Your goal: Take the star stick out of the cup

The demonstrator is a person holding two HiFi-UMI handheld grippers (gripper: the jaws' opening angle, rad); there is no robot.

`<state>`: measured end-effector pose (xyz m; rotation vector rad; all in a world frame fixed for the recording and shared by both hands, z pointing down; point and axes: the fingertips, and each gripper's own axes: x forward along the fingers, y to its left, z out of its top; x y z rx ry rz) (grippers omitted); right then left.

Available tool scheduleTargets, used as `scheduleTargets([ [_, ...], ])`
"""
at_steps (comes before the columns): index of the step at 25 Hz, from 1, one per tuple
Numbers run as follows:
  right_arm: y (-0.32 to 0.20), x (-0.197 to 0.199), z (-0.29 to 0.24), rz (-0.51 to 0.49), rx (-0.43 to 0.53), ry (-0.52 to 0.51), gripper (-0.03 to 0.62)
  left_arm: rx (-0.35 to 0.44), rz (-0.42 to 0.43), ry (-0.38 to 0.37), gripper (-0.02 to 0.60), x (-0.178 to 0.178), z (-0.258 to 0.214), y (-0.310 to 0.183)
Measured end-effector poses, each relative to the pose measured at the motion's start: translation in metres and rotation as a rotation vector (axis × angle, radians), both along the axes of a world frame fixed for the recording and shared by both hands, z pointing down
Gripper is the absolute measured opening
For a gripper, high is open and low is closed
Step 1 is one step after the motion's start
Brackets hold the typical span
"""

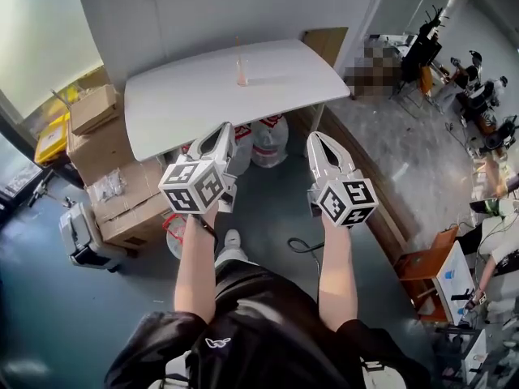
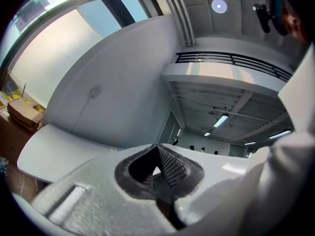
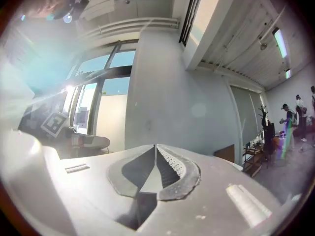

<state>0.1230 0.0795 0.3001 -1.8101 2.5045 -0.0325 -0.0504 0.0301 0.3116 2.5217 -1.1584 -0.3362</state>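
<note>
The star stick (image 1: 238, 53) stands upright in a small clear cup (image 1: 242, 79) near the far edge of a white worktop (image 1: 186, 100), with nothing else on the surface. The stick is a thin pale line at this range, and its star tip is too small to make out. The person stands well back from the worktop with a claw in each hand, both held level and pointed toward it.

The left claw (image 1: 226, 126) has its jaws pressed together at the tips and nothing between them. The right claw (image 1: 314, 136) is likewise closed and empty. Neither is near the cup.

Large water bottles (image 1: 271, 141) sit under the worktop. Stacked cardboard boxes (image 1: 104, 164) line the wall to the left, and a cluttered work area runs down the right side.

The step in hand appears to be the approach, with the removal not yet begun. To do it well, one claw would likely need to open before it reaches the cup. It should meet the stick on the bare shaft above the rim and close squarely on so slim a target. A light cup could tip or slide, so steadying it with the other claw and drawing the stick straight up looks the safer course.
</note>
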Motion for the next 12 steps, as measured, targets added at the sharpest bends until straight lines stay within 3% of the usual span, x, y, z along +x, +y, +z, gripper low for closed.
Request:
scheduleTargets([
  [12,-0.141,-0.019,0.012,-0.053,-0.02,-0.049,0.02,-0.056,-0.006,-0.041,0.002,-0.009,0.022,-0.138],
])
